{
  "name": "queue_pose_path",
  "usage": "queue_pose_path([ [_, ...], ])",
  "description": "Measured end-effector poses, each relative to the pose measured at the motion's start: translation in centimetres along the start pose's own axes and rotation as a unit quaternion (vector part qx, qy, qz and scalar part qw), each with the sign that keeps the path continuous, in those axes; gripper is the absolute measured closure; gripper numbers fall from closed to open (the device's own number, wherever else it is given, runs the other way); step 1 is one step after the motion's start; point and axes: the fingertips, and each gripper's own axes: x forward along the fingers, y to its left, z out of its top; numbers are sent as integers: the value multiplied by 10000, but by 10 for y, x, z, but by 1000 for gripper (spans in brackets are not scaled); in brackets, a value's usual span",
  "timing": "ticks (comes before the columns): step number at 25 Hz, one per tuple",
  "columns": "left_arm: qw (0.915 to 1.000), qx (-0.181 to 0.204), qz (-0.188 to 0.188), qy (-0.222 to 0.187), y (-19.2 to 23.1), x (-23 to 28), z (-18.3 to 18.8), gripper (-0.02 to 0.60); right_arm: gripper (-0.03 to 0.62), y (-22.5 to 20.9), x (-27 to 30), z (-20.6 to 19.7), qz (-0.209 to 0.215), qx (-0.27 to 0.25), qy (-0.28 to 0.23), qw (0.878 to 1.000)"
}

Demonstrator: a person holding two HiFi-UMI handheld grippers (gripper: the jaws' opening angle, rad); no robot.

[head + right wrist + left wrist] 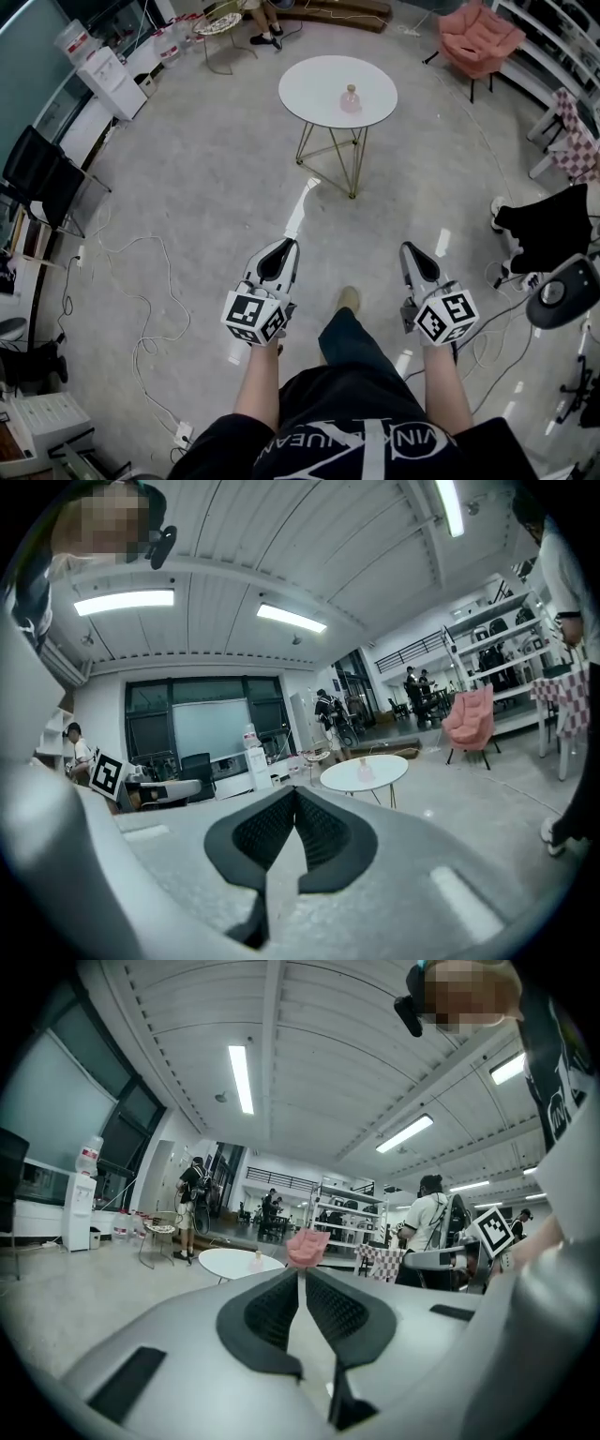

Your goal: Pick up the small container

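Observation:
A small pink container (351,97) stands on a round white table (319,84) well ahead of me; it shows far off as the container (366,772) on the table (352,778) and the container (256,1260) on the table (230,1262). My left gripper (283,246) and right gripper (410,250) are held at waist height over the floor, far short of the table. Both pairs of jaws are shut with nothing between them. The left gripper (301,1272) and right gripper (294,791) point towards the table.
A pink armchair (480,37) stands at the back right. A water dispenser (111,80) is at the back left, with black chairs (42,173) and loose cables (141,281) on the left floor. People stand in the background (192,1206). Shelves and a checked cloth (577,136) line the right.

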Motion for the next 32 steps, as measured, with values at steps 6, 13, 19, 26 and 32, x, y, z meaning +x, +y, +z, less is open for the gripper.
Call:
queue_pose_path([
  [6, 9999, 43, -20, 144, 18, 47, 2, 552, 588, -25, 41, 8, 108, -167, -23, 9998],
  [13, 9998, 67, -111, 179, 34, 111, 20, 552, 588, -68, 81, 19, 71, -43, 57, 9999],
  [19, 9992, 170, -197, 313, 38, 152, 27, 552, 588, -99, 104, 25, 54, 100, 110, 9999],
  [26, 9987, 229, -286, 341, 41, 197, 36, 552, 588, -134, 126, 36, 25, 105, 159, 9998],
  [32, 9984, 249, -394, 329, 48, 237, 41, 552, 588, -160, 147, 43, 33, 94, 191, 9998],
])
